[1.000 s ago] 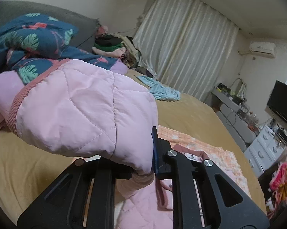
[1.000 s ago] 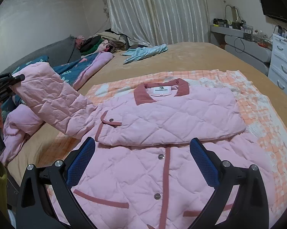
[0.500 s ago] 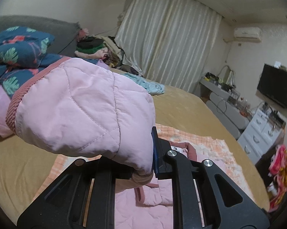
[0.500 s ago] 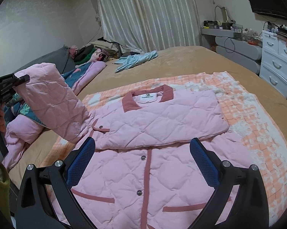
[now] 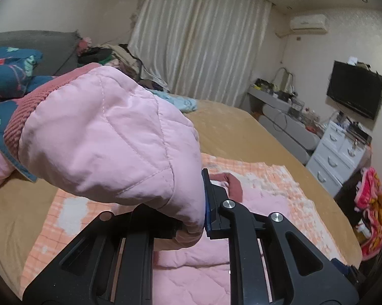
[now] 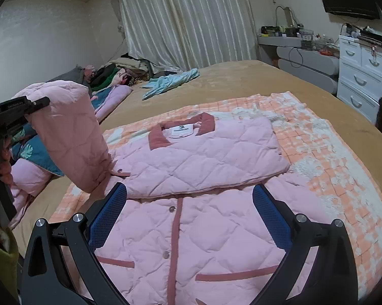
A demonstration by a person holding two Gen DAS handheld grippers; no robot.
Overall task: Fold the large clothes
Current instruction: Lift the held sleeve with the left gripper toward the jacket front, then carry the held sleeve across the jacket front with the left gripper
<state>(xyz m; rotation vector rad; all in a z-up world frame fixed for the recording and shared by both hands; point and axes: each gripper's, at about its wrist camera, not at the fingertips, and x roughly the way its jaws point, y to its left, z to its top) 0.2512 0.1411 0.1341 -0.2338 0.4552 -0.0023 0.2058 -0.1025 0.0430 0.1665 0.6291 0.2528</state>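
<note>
A pink quilted jacket (image 6: pixel 198 231) with dark pink trim lies front up on an orange checked blanket (image 6: pixel 325 150) on the bed. One sleeve (image 6: pixel 211 162) is folded across its chest. My left gripper (image 5: pixel 191 226) is shut on the other sleeve (image 5: pixel 109 137) near its ribbed cuff and holds it raised above the jacket's left side; the lifted sleeve also shows in the right wrist view (image 6: pixel 69 139). My right gripper (image 6: pixel 188 223) is open and empty, hovering over the jacket's button line.
A tan bedspread (image 6: pixel 267 76) covers the bed. A light blue garment (image 6: pixel 173 81) lies toward the far side. A floral quilt and pink bedding (image 6: pixel 30 157) are piled at the left. White drawers (image 6: pixel 361 76) and a TV (image 5: pixel 353 91) stand right.
My left gripper has carried the raised sleeve rightward, in over the jacket. My right gripper has stayed open over the jacket, shifting a little.
</note>
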